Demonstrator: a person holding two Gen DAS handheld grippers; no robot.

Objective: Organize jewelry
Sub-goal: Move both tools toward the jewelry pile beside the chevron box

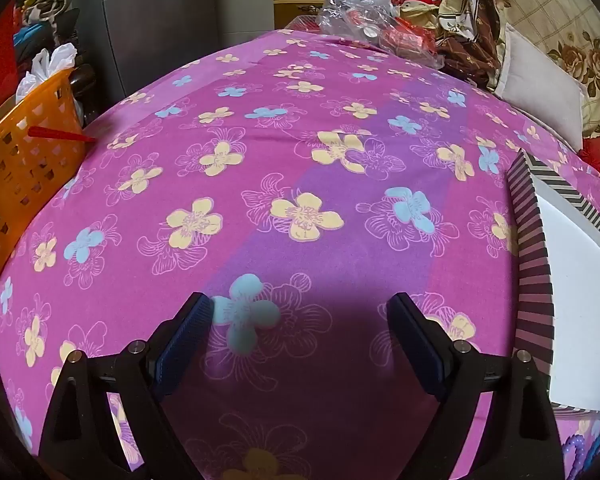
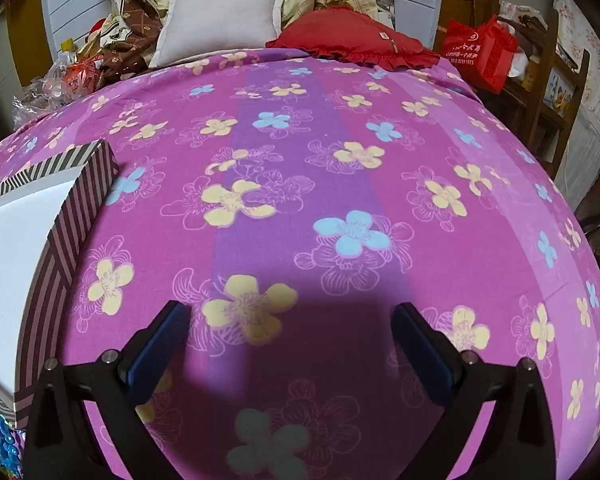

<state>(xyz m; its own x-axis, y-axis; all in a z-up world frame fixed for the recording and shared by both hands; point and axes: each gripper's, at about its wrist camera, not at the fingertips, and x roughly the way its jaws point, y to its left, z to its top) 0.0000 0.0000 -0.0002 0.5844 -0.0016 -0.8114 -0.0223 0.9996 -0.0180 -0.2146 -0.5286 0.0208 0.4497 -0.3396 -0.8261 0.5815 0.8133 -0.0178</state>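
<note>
Both hand-held grippers, left gripper (image 1: 300, 312) and right gripper (image 2: 292, 320), gape wide and empty over the pink flowered bedsheet (image 1: 300, 168). Only the left view shows the orange plastic lattice basket (image 1: 24, 168) at left; only the right shows the red ruffled cushion (image 2: 352, 36) at top.

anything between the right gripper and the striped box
Nothing: in the right wrist view only bare floral bedsheet lies between the open right gripper and the striped box to its left.

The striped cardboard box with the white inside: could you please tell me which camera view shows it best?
The right wrist view: the striped cardboard box shows its near corner, two striped walls and white interior. The left wrist view cuts it at the right edge, showing mostly one wall.
</note>
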